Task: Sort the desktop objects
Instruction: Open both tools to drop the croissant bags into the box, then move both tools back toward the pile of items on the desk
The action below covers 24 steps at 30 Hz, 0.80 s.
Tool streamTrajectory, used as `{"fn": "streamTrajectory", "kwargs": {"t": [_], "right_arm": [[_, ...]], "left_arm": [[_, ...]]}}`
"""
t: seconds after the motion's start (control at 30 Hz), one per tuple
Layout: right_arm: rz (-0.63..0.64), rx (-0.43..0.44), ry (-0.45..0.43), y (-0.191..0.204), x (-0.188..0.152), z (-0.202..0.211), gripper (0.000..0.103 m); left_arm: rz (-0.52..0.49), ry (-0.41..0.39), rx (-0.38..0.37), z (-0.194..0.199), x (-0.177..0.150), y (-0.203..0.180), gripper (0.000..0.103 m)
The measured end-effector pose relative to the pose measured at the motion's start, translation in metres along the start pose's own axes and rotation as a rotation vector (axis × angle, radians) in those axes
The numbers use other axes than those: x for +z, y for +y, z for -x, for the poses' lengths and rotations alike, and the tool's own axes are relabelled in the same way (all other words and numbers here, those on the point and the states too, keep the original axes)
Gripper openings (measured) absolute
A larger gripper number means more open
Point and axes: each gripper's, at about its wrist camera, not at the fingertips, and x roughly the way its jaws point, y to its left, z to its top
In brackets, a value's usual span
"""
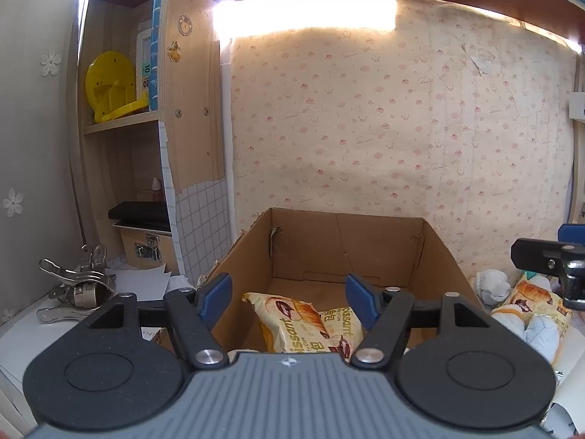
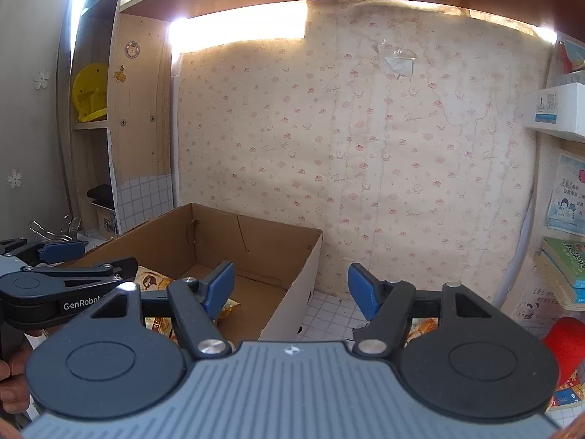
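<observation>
While croissant packets (image 1: 292,323) lie boxed, left tool (image 1: 289,298) hides them partly.

1. "GenRobot" in white letters on the black side of the left gripper (image 2: 60,252), at the left edge of the right wrist view; the end of the word is cut off by the right gripper's body.
2. "issant" in brown letters along the yellow snack packet (image 1: 292,323) lying in the cardboard box (image 1: 442,256), lower middle of the left wrist view; beside it a second print reads "ssant".
3. "10" and "20" on a white card (image 1: 145,69) standing on the shelf, upper left of the left wrist view.
4. Chinese characters on a blue poster (image 2: 566,194) at the right edge of the right wrist view, too small to read.
</observation>
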Motion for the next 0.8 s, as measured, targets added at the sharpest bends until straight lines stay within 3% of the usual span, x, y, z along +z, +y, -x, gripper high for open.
{"fn": "streamTrajectory", "kwargs": {"t": [0.8], "right_arm": [[-0.076, -0.098, -0.002, -0.048, -0.034, 0.054, 0.072]], "left_arm": [[-0.047, -0.023, -0.169, 0.046, -0.012, -0.071, 0.072]]}}
